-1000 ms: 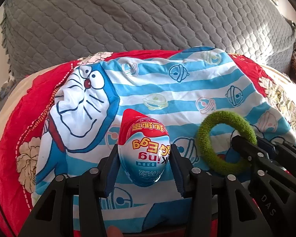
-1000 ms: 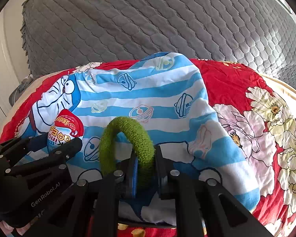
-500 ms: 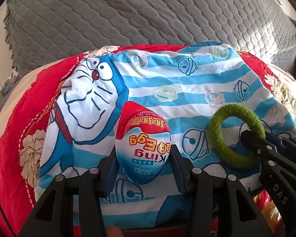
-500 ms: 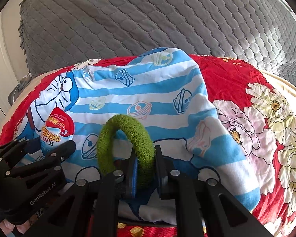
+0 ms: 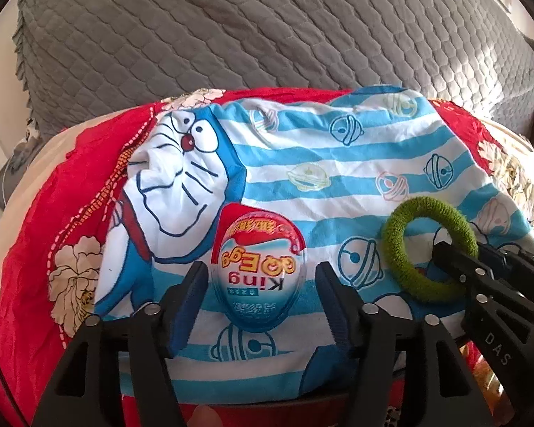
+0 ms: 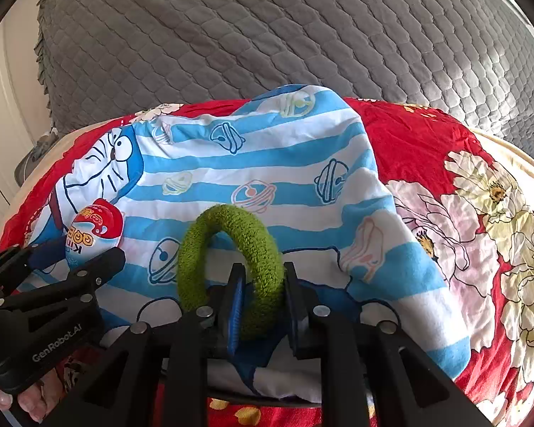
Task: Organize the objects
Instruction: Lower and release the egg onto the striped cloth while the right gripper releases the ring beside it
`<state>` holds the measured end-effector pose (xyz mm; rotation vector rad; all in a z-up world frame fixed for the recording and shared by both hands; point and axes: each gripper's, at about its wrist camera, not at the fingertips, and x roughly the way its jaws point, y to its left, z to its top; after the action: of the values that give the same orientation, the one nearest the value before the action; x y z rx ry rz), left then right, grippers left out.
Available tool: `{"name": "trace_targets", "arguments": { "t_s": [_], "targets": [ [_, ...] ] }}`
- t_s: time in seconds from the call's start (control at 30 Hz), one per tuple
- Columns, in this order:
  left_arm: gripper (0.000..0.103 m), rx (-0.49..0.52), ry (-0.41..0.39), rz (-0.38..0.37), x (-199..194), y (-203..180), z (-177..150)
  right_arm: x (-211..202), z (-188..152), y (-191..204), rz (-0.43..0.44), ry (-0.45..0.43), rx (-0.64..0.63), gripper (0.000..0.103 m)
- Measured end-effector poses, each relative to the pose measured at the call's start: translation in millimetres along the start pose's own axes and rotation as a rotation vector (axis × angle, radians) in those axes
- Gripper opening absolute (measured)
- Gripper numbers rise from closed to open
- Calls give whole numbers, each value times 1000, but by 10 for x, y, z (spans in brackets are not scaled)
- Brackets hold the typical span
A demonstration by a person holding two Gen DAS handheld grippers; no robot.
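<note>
Behind everything lay the grey quilted cover (image 5: pixel 267 28), and in front of it the red floral sheet (image 6: pixel 427 135) with the blue-and-white striped cartoon cloth (image 5: pixel 320 163) spread over it. Your left gripper (image 5: pixel 261 286) pointed down at that cloth with its jaws set apart; they had just been opening, and clear gaps showed on both sides of the toy egg (image 5: pixel 259 267) that stood between them on the stripes, red cap away from you. Your right gripper (image 6: pixel 261 293) sat just beside it, jaws narrow and just easing apart, though the pads (image 6: pixel 235 302) were pressed against the near arc of the green fuzzy ring (image 6: pixel 231 249). That ring stood tilted up off the cloth in the right wrist view, to the right of the egg.
</note>
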<state>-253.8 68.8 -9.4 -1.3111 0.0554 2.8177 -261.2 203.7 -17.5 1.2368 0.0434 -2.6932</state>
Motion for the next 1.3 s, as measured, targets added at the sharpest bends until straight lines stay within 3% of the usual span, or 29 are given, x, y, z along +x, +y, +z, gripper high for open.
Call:
{"name": "trace_targets", "arguments": {
  "t_s": [0.37,1.07,1.13,1.3],
  "targets": [
    [66,-14,-9,4,-80,54,8,-16,11,0,10,-2,6,23],
    [67,5,-18,2,-163,-1,-22,-101,46,8,8,-36,-3,47],
    [67,8,-9,2,-172,1,-28,-118,52,6,3,-43,-1,55],
    [73,8,-9,-1,-223,10,-37,-168,68,15,0,-57,-5,60]
  ]
}}
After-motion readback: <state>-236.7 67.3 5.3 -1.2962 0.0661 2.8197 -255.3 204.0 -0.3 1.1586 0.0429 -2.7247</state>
